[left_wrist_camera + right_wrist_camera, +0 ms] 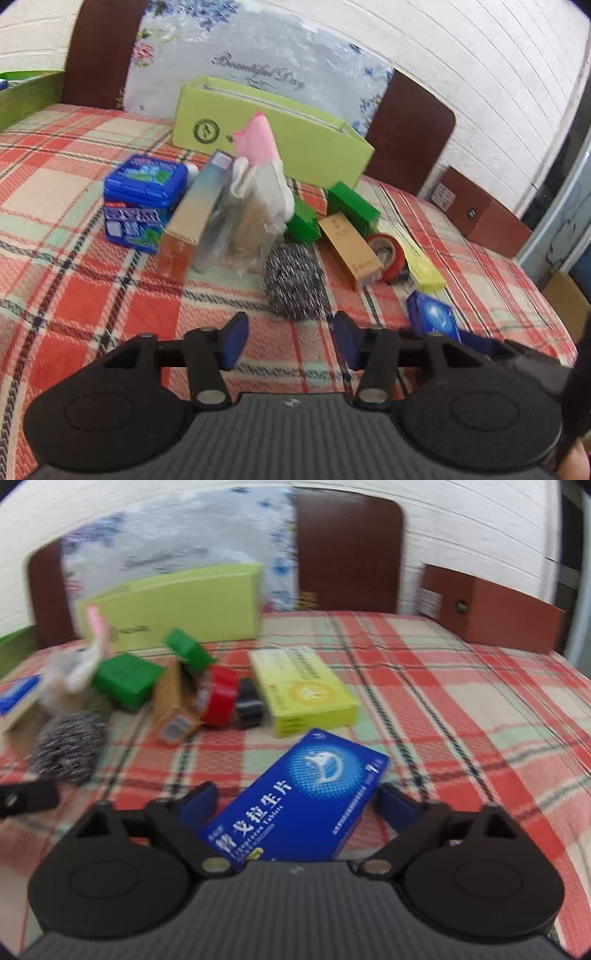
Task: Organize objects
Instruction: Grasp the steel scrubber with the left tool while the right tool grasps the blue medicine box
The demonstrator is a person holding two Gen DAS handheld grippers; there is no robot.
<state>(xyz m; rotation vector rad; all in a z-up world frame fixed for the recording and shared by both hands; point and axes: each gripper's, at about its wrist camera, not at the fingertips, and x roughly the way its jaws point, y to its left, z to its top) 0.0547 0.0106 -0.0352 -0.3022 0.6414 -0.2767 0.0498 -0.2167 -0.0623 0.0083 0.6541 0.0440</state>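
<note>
A pile of small goods lies on a plaid bed cover (74,288). My left gripper (291,336) is open and empty, just short of a steel wool scrubber (293,282). Behind it are a blue tub (142,201), a tall beige carton (194,214), a plastic bag with a pink item (255,192), green boxes (352,206), a brown carton (349,245) and red tape (386,256). My right gripper (299,805) is open around a blue tablet box (299,805), which lies between the fingers on the cover. A yellow box (303,690) lies beyond it.
A lime-green open carton (273,129) stands at the back against the headboard (406,133) and a floral pillow (258,48). Another green box edge (22,92) is at far left. A brown bedside unit (491,609) stands at right.
</note>
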